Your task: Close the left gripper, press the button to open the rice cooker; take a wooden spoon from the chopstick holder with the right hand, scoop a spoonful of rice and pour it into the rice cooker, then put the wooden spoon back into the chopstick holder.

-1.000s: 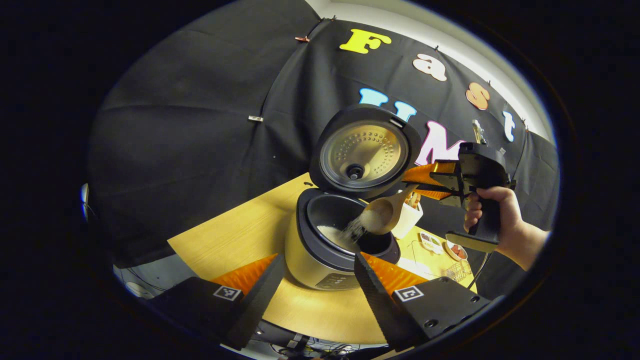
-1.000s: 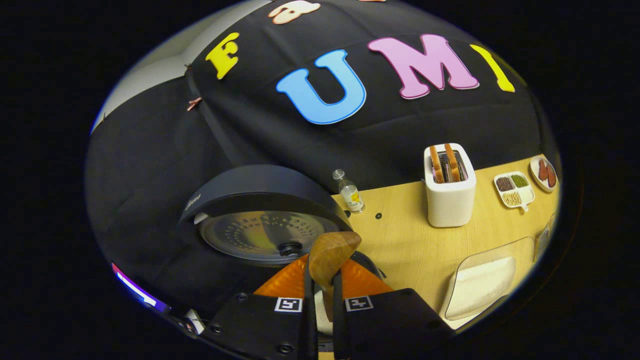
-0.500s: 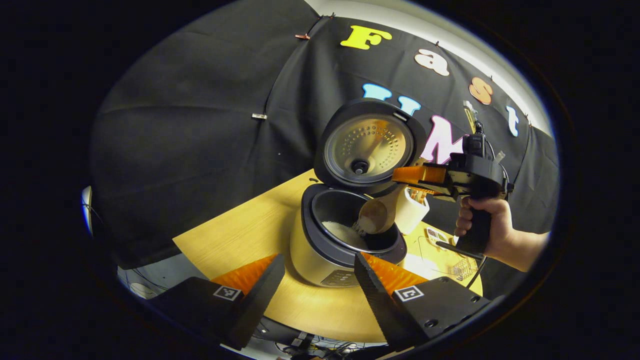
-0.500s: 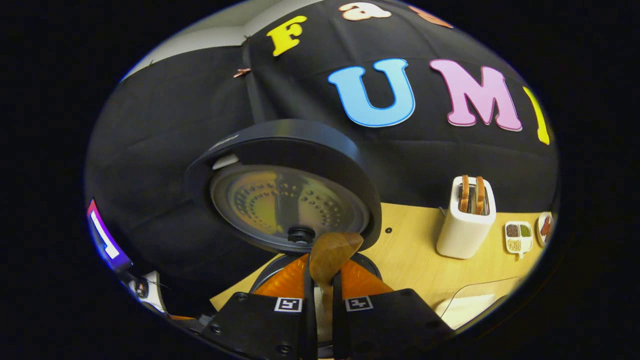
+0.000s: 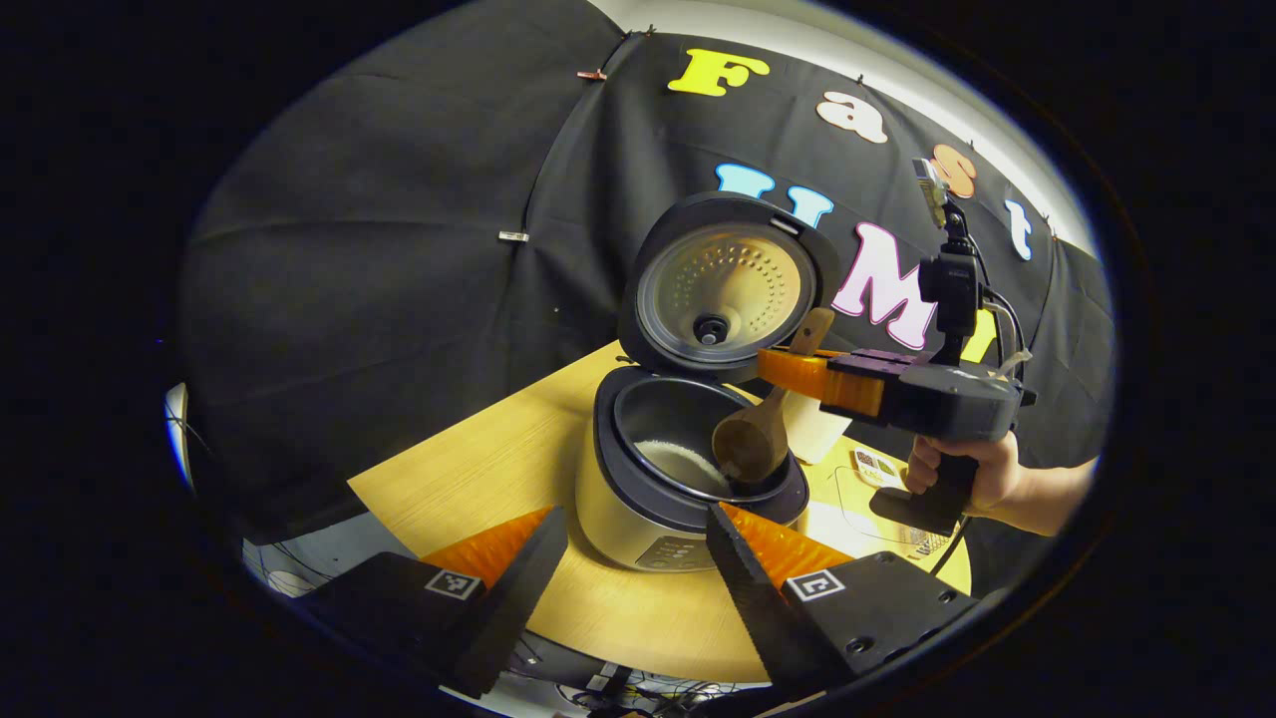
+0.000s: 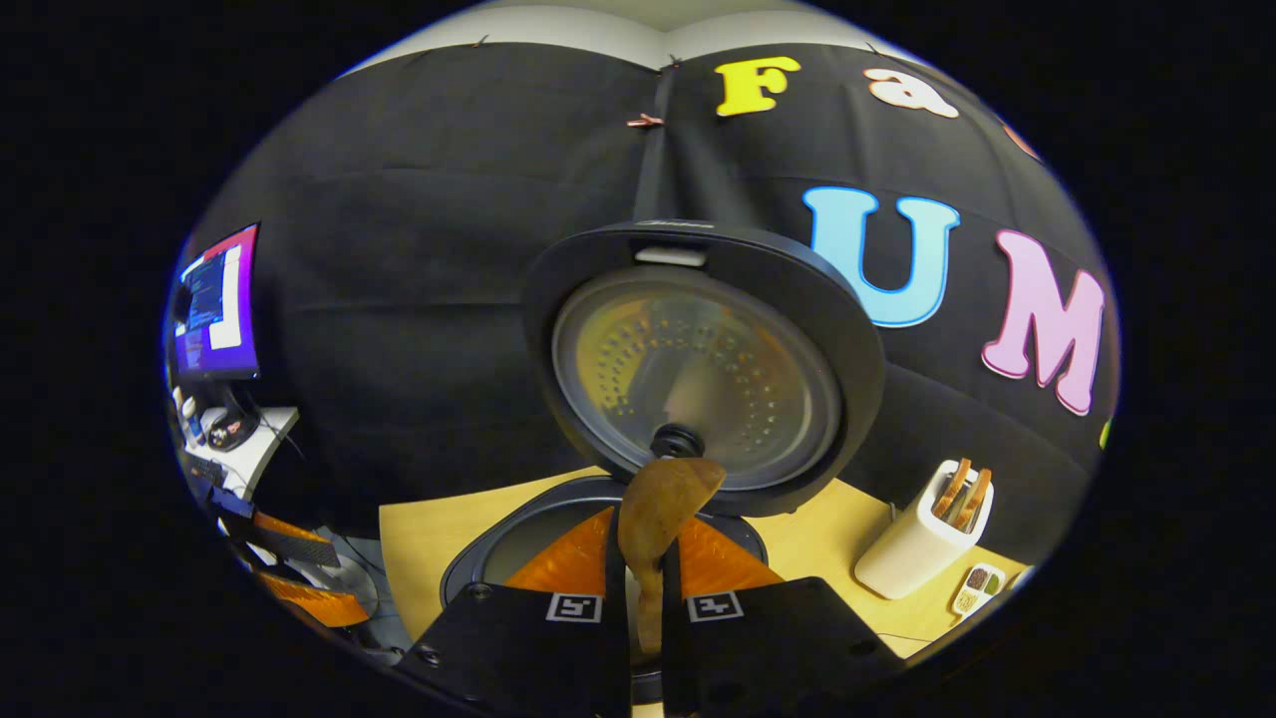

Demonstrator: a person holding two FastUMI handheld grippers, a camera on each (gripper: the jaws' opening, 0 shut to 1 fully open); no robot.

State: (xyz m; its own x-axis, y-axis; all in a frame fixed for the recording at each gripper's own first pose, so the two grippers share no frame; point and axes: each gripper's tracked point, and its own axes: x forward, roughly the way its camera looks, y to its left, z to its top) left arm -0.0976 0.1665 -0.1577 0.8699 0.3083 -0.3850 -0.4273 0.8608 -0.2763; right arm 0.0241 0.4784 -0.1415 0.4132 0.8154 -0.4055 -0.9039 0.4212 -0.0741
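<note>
Wooden table (image 5: 478,469) carries the rice cooker (image 5: 638,499), lid raised. Left gripper (image 5: 628,558) hangs wide before it. Wooden spoon (image 5: 753,444), bowl tipped over the cooker's right rim, is pinched by the narrow right gripper (image 6: 638,598).

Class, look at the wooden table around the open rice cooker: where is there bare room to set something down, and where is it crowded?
Bare wood lies left of the cream rice cooker with its dark lid up, out to the light wooden table edge by the black cloth, and in front of the cooker. Right of it is crowded: a white toaster holding bread, small dishes, and the right hand-held gripper holding the wooden spoon over the pot.
</note>
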